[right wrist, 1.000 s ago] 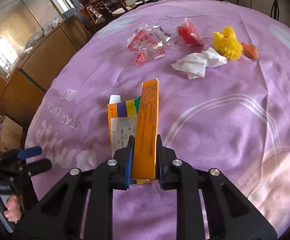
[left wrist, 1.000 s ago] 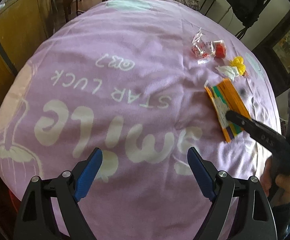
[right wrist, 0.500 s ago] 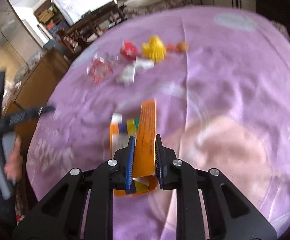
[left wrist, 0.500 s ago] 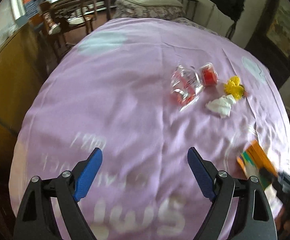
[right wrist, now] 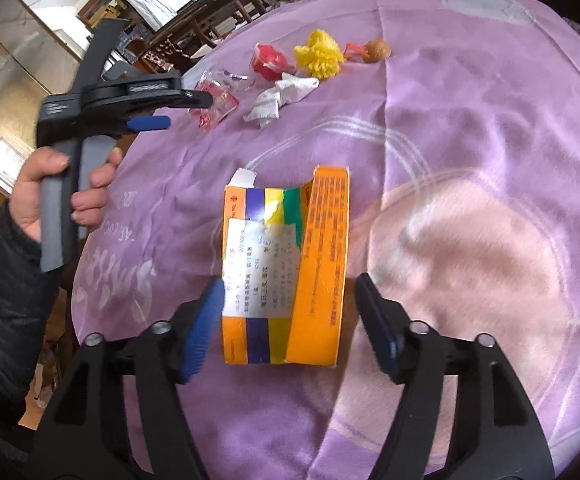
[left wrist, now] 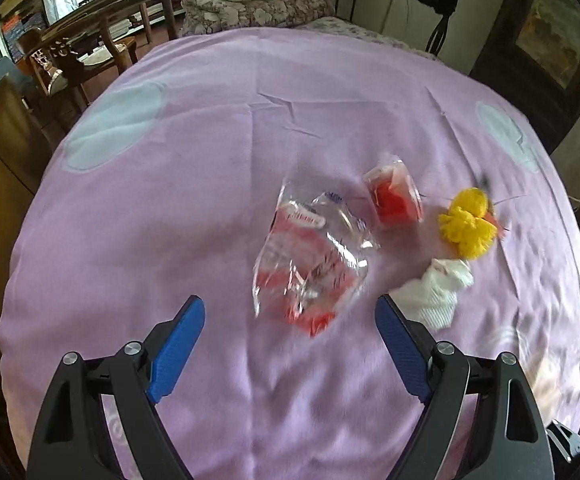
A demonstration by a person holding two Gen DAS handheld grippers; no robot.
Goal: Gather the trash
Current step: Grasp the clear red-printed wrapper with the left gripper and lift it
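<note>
The right tool (right wrist: 290,312) has just been opening and its jaws stand apart. The flat orange box (right wrist: 286,272) lies loose between them on the purple blanket (right wrist: 469,152), long side pointing away. The left tool (left wrist: 288,332) is wide open, holding nothing, above the clear wrapper (left wrist: 309,260).

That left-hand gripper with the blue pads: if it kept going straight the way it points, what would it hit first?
Most likely the crumpled clear wrapper with red print, lying ahead between the open left gripper pads on the purple blanket. Depth is hard to judge in this view.
</note>
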